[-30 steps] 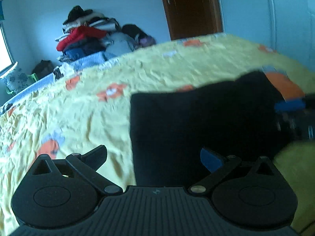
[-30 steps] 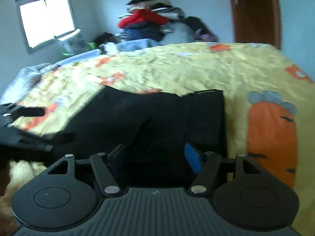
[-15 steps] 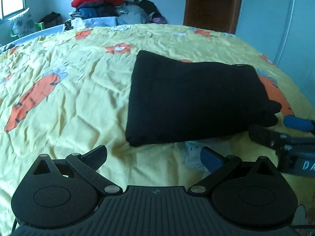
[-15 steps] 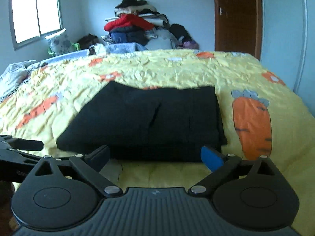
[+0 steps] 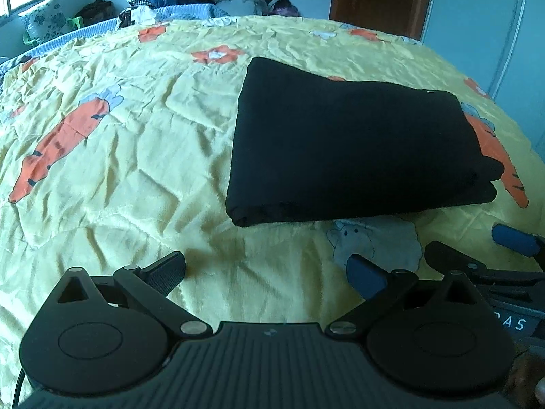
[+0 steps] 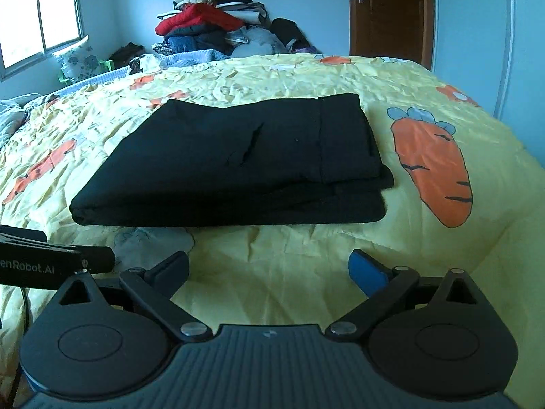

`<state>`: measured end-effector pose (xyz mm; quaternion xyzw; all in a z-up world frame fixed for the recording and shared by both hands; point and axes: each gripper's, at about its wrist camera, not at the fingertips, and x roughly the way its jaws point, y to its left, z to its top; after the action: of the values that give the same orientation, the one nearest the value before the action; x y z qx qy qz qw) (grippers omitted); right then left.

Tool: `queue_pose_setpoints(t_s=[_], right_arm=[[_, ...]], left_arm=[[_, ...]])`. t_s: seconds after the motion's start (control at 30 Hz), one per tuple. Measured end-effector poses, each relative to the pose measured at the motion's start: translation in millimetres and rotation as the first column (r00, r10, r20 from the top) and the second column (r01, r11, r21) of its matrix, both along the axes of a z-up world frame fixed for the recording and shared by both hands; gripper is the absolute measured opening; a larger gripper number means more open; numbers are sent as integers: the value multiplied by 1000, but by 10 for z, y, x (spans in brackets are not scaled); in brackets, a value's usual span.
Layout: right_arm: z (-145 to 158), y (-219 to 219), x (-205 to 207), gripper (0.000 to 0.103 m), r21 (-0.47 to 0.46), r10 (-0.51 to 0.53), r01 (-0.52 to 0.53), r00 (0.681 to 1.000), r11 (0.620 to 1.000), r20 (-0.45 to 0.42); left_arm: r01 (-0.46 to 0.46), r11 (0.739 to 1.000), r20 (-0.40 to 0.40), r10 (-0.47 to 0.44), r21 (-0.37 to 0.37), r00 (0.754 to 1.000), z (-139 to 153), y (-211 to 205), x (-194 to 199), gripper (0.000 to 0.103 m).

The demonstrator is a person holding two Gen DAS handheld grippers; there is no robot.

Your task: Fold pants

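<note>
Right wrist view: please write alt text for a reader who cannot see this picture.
Folded black pants lie flat on a yellow bedspread printed with orange carrots. The open right gripper hovers just before them, holding nothing, with the left gripper at the left edge. Behind are a clothes pile, a window and a brown door.

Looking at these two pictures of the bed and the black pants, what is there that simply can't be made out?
- Underside and inner layers of the folded black pants: hidden by the top layer, both views.
- Items in the clothes pile: too small and overlapping, right wrist view; cut by the top edge, left wrist view.
- Lettering on the right gripper: cut by the right edge, left wrist view.
- Whoever holds the left gripper: behind the cameras.
</note>
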<state>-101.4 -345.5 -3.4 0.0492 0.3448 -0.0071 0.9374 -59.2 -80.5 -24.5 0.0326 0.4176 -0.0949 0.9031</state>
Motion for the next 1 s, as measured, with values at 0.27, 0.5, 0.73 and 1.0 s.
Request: queue_pose_setpoints(t_s=[0.27,0.5,0.73,1.0], right_arm=[[-10,27,8,102,-21,6,-6,1000,1000,-6],[-8,32,9,103,-22,8,-8,1000,1000,-7],[-10,36,8,103,-22,8,-8,1000,1000,-6],[-14,39,10,103,-23,9,-10,1000,1000,-6]], left_arm=[[-8,1000,-19,8,5,1000,-24,8,16,102],[-6,1000,-32,6,15,999,-41,-5,41,103],[-2,1000,-38,2,23,999,-54,-14,59,103],[0,1000,-41,1,25,999,-59,-16,71,103]])
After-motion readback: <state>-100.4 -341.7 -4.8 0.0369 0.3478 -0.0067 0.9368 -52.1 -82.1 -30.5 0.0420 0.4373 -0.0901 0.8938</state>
